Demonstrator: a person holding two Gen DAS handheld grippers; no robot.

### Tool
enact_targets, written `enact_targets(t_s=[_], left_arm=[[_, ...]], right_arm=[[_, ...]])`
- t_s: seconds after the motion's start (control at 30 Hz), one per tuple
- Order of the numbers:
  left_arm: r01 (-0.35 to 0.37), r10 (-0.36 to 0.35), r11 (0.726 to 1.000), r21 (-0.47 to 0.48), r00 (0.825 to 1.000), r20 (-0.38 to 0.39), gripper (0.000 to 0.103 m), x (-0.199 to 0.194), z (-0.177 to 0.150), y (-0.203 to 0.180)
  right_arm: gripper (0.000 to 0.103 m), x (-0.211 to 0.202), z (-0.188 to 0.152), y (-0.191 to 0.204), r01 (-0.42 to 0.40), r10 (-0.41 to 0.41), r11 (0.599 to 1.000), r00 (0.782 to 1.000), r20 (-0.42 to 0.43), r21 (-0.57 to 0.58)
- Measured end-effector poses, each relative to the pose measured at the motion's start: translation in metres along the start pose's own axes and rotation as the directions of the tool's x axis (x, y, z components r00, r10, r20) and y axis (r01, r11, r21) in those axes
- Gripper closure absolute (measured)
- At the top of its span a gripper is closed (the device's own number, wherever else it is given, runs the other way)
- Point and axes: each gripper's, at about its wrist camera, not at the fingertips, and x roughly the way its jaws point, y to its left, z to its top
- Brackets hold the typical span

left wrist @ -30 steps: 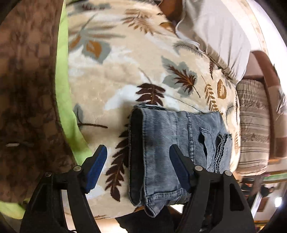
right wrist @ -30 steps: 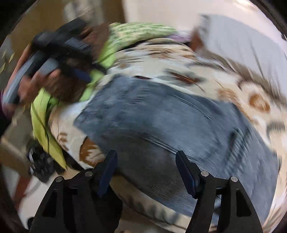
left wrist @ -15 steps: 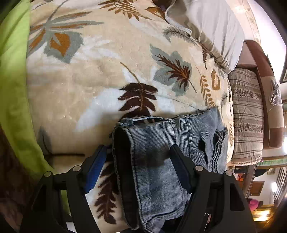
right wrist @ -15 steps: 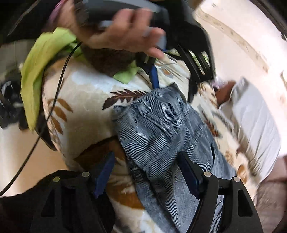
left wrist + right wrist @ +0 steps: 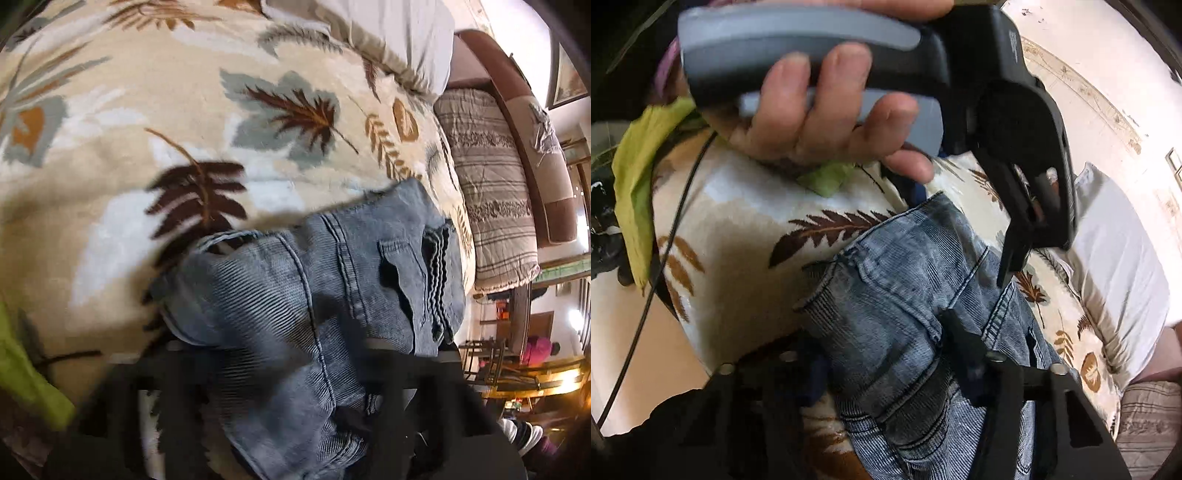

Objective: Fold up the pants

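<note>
two sets of tongs worked a folded pair of grey-blue pants lying on a leaf-patterned blanket over a bed. the right tongs appeared clenched on the bundled denim near its hem, the cloth bunched between them. whether the left tongs, blurred and half buried under the fabric, were clenched or released could not be told. in the right wrist view a hand squeezed the left tool's handle above the pants. if only the top layer was caught, the fold could have peeled open or slid off square on the soft blanket.
</note>
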Motion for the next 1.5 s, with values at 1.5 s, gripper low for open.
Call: enact_targets(t_s=[1.5], left_arm=[[-0.170,0.162,0.948,0.269,0.985,0.051,0.089,0.058,0.019,-0.316]], right_arm=[[0.089,-0.151,-0.204,-0.214,-0.193,0.044,0.610,0.977,0.210,0.769]])
